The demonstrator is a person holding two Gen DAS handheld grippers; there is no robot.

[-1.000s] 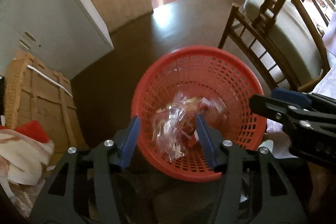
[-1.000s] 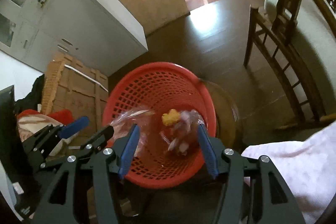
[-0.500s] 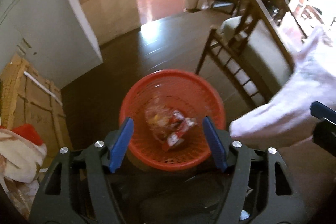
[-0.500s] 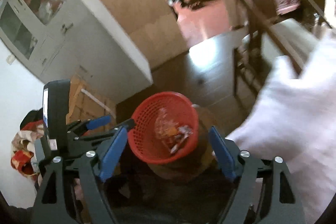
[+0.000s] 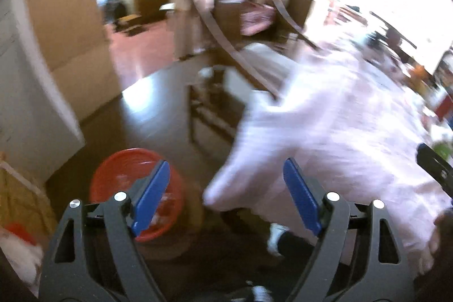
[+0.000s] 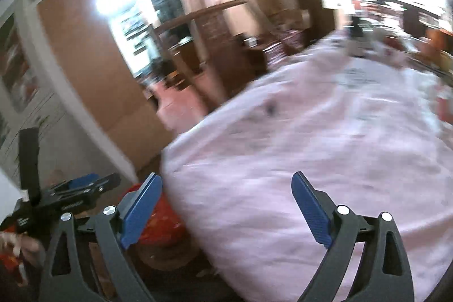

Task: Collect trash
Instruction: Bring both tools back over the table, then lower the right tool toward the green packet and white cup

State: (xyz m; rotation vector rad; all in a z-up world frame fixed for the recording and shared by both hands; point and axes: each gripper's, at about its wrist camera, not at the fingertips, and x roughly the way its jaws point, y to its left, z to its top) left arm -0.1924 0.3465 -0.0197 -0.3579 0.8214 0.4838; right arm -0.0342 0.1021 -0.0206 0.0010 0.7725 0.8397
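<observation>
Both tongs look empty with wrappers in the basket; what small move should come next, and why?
Probably swing both tongs on over the pink cloth to look for more trash. The left tongs and right tongs have just been opening, with nothing between the pads. The wrappers lie in the red basket, low at the left. Small items at the cloth's far edge are too blurred to name.

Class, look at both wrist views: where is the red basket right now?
The red basket sits on the dark floor at the lower left of the left wrist view, behind the left gripper's blue finger; in the right wrist view it peeks out beside the pink cloth.
</observation>
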